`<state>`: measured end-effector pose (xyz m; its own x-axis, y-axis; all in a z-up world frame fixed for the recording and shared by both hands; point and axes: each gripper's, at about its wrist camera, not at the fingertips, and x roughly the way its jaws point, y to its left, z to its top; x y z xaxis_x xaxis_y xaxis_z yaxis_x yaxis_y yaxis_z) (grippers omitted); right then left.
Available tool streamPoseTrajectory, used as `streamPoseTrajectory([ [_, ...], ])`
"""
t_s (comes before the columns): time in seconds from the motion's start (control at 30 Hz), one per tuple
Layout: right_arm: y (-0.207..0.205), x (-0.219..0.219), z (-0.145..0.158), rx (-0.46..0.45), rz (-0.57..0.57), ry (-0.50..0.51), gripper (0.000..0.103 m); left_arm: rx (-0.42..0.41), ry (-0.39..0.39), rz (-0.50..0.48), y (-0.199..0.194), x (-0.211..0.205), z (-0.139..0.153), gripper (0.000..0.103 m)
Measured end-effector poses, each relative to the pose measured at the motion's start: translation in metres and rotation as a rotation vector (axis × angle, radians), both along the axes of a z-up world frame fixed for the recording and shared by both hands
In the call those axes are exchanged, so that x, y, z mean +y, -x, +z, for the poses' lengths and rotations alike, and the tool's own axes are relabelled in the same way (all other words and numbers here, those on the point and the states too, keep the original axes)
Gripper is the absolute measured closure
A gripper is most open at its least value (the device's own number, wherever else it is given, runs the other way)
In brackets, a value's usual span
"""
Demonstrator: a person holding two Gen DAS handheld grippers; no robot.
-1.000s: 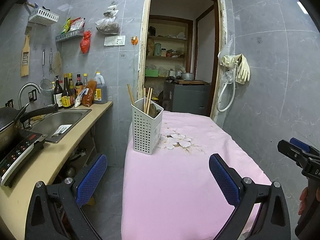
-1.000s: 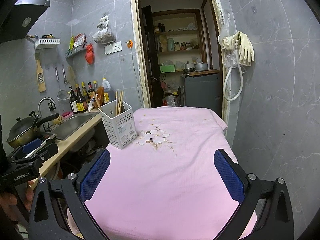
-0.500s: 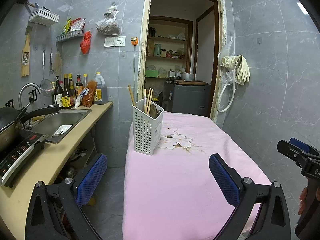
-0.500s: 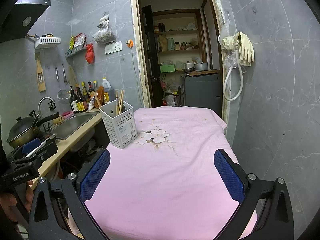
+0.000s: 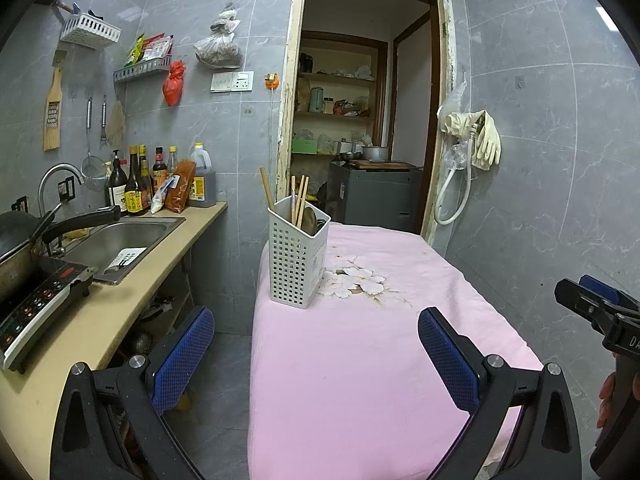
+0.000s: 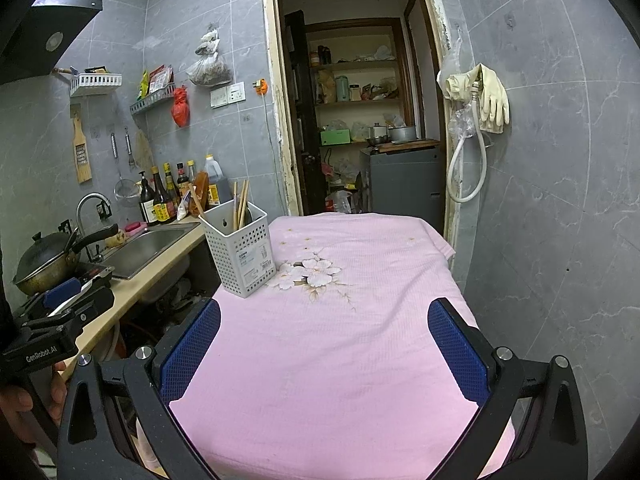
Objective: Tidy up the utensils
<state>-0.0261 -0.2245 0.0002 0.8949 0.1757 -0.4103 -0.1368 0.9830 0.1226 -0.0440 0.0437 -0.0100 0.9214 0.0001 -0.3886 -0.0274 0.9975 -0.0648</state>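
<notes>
Both tools idle: left gripper (image 5: pixel 316 350) and right gripper (image 6: pixel 324 346) have jaws spread wide, nothing held. Utensil caddy (image 5: pixel 298 256) stands upright at far-left corner of pink table (image 5: pixel 360 380), w/ chopsticks (image 5: pixel 299 203) and a spoon inside. No loose utensils visible; task looks approx. done. If adjusting, approach caddy slowly and avoid tipping it off the edge.

Both the left gripper (image 5: pixel 316 354) and right gripper (image 6: pixel 325 346) hover near the table's (image 6: pixel 320 360) front edge, jaws spread wide, holding nothing
</notes>
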Motion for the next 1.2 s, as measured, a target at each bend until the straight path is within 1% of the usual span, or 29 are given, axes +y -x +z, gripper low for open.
streamPoseTrajectory([
  [1.2,0.0003,0.0009,0.0007,-0.002,0.002,0.005,0.001,0.001,0.006,0.004,0.0025,0.0046,-0.0001,0.000],
])
